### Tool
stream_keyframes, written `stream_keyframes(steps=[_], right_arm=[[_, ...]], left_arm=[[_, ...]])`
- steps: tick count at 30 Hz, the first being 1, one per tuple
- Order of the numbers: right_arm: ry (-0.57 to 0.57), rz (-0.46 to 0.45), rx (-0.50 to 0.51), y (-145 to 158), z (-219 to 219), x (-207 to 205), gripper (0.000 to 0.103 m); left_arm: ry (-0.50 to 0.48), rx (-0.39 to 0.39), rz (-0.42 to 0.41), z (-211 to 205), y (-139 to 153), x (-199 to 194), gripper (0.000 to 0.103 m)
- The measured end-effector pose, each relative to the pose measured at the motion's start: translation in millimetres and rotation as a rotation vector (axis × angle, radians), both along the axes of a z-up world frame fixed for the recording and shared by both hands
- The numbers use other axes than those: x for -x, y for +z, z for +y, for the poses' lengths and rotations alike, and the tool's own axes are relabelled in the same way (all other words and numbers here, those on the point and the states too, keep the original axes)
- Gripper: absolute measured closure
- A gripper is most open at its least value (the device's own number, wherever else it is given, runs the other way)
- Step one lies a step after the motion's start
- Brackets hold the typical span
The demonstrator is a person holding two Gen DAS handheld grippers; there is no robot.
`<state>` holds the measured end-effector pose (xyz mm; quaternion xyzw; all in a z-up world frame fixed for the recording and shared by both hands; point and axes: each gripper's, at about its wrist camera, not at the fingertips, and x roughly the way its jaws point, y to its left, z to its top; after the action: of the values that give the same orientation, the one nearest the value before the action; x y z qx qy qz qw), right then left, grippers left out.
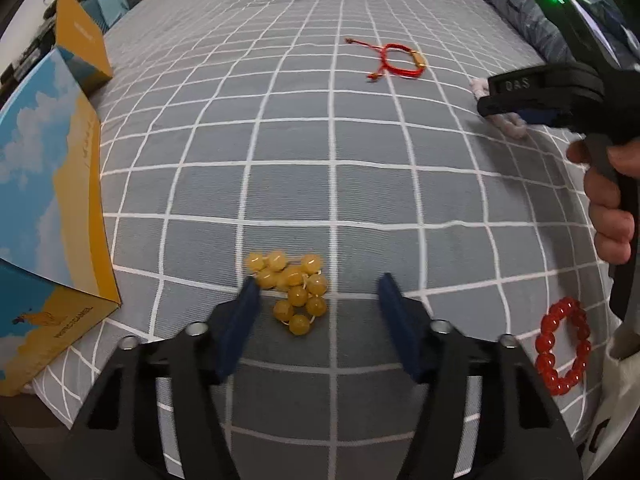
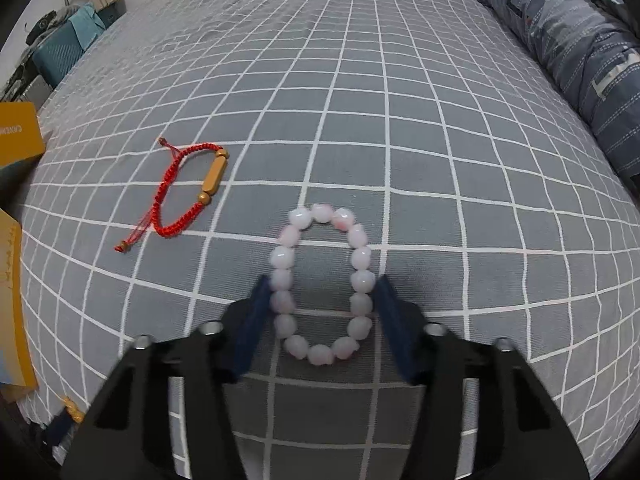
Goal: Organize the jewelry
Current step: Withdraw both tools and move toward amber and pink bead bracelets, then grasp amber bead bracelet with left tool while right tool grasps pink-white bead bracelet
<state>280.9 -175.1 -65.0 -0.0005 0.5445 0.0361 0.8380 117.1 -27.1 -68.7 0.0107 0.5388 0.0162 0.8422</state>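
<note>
Grey bedding (image 1: 332,128) checked with thin white lines was spread across the whole scene, with a rolled blue patterned quilt (image 2: 568,40) seen along its far right edge and a blue-and-yellow printed cardboard box (image 1: 48,184) lying at the left; the jewelry was scattered over the cloth. Down at the left gripper (image 1: 316,292), the blue pads were held apart over a bunched yellow translucent bead bracelet (image 1: 294,290); the left pad was seen touching the clump's left edge, while the right pad stood clear of it with bare cloth between, so no clamp was made. Over on the right, the right gripper (image 2: 322,300) was brought low around a pale pink round-bead bracelet (image 2: 322,284) lying as an open oval; its pads were set outside the loop, one on each side, right against the beads; whether they were pressing could not be told. A red braided cord bracelet with a tan tube bead (image 2: 188,192) was left flat on the cloth to the upper left of the pink one, well apart from both grippers; a glossy red round-bead bracelet (image 1: 564,346) was seen near the right edge of the left view, below the hand (image 1: 608,200) wrapped round the right gripper's handle.
</note>
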Motion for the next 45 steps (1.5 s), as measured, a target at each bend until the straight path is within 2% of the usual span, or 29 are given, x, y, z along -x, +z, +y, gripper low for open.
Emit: stream_keyframes(steps=[1, 2, 3, 4, 9, 31, 45], right_arm=[[-0.002, 0.001, -0.007, 0, 0, -1, 0.074], [-0.011, -0.001, -0.014, 0, -1, -1, 0.081], [-0.018, 0.000, -0.022, 0, -2, -1, 0.081], [-0.019, -0.001, -0.024, 0, -2, -1, 0.081], [-0.033, -0.021, -0.037, 7, -5, 4, 0.083], [-0.044, -0.070, -0.045, 30, -19, 15, 0.084], [-0.053, -0.129, -0.016, 71, -29, 40, 0.084]], left_arm=[[-0.010, -0.001, -0.001, -2, 1, 2, 0.062], [-0.017, 0.002, 0.000, -3, 3, 2, 0.079], [-0.026, 0.015, 0.005, -4, 4, 3, 0.092], [-0.028, 0.027, 0.007, -4, 6, 3, 0.094], [-0.019, 0.072, 0.011, 2, 12, 1, 0.094], [-0.013, 0.058, -0.080, -2, 39, 0, 0.094], [-0.018, 0.056, -0.146, -7, 63, 3, 0.094]])
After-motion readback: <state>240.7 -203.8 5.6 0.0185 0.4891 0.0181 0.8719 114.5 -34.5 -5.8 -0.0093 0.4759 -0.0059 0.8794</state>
